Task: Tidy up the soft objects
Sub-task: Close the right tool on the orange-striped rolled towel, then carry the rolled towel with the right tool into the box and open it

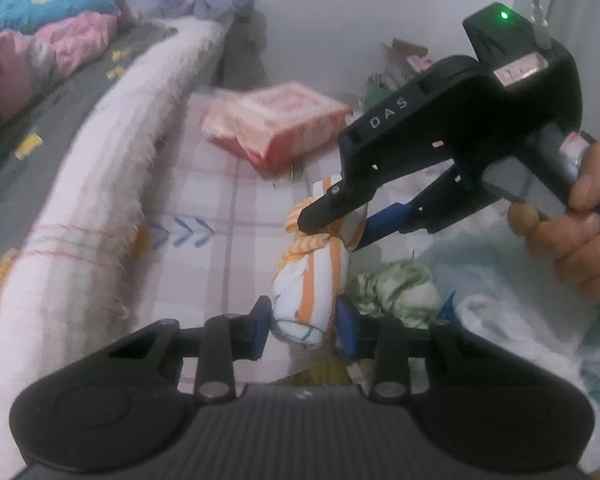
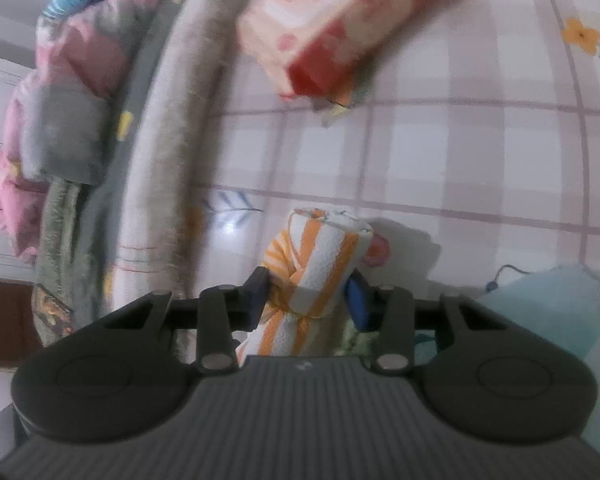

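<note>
We see a bed spread with a pale checked sheet, its lilac lines running out ahead of both claws. To the left of our left gripper a long fluffy white blanket roll lies along the bed, with pink and blue quilted bedding heaped beyond it. Further ahead rests a soft red-and-white plastic pack, well apart from the claws. Just right of the left claw lie a pale blue towel and a crumpled green-and-white cloth.

Between both claws sits the task's piece, a rolled white cloth with orange stripes. Our left gripper is clenched on its near end, blue pads pressing each side. Our right gripper, steered by a person's hand, comes in from the right and grasps the roll's far, knotted end; from its own camera the roll stands pinched between its fingers.
</note>
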